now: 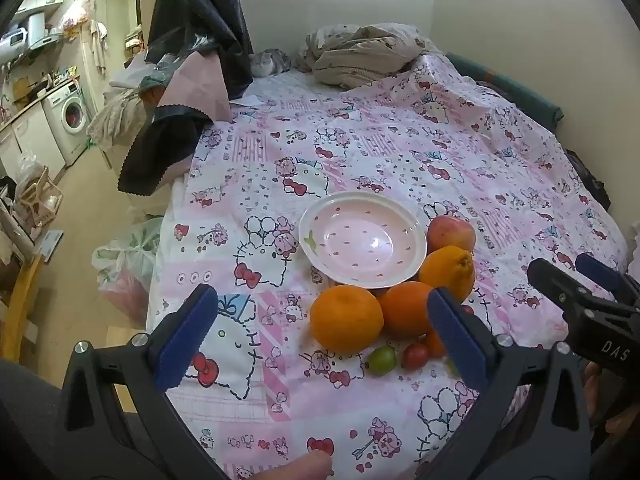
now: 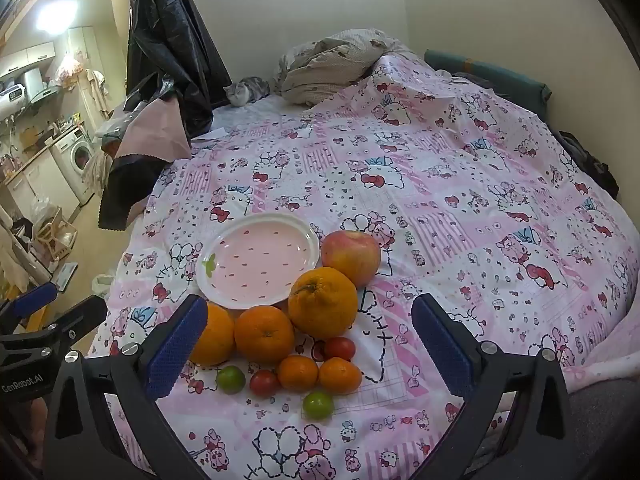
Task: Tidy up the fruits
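Left wrist view: the left gripper (image 1: 320,332) is held fully open and empty above the bedspread (image 1: 400,152). The plate (image 1: 320,264) is seen bare; an apple (image 1: 451,232) and oranges (image 1: 346,318) lie just beside it, near the bedspread's near edge.

Right wrist view: the right gripper (image 2: 310,344) is likewise wide open, nothing held. Small oranges (image 2: 340,375), tomatoes (image 2: 264,382) and green fruits (image 2: 318,404) are scattered nearby. Sorting is judged not yet begun.

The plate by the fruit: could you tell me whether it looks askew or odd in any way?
Yes. The pink plate is empty and tilted: its near rim rides up on an orange, while all the fruit lies loose on the bedspread.
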{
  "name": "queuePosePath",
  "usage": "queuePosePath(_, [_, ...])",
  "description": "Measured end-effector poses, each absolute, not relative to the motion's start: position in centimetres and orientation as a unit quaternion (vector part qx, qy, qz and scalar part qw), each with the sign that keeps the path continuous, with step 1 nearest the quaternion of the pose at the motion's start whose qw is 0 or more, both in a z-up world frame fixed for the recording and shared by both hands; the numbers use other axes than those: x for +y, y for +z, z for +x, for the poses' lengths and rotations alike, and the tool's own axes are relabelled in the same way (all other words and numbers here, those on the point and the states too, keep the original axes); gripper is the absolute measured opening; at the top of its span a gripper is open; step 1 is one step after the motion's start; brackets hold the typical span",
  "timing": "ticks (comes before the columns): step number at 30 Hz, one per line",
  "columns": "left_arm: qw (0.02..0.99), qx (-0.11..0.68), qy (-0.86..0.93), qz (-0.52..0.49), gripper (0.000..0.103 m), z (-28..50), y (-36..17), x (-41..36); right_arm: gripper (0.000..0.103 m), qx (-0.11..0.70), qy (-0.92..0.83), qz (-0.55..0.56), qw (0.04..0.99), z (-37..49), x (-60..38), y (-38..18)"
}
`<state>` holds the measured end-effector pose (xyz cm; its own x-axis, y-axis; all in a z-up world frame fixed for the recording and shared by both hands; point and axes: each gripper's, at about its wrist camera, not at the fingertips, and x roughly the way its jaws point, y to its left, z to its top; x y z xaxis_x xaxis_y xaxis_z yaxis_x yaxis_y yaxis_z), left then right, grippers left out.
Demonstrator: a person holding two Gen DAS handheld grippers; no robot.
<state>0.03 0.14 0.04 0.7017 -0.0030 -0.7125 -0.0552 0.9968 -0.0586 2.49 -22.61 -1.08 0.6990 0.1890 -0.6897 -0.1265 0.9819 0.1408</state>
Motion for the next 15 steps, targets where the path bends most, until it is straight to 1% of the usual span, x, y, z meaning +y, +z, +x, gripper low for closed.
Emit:
queuePosePath(2, [0.922,0.386,0.012,-0.042,0.103,0.13,0.03,0.46,0.103,0.377,0.086,0.041,0.921,2.49,-22.62,-1.1])
queuePosePath(3, [0.925,0.378,0.021,-0.022,0.103,-0.14,0.13,-0.03,0.103,0.377,0.086,0.041,0.921,2.52,-22.61,-1.11])
queuePosePath(15, [0.923,0.384,0.011,-0.024,0.103,-0.13,-0.05,-0.29,0.103,0.375,0.086,0.042,0.922,2.45,-22.64,-1.07])
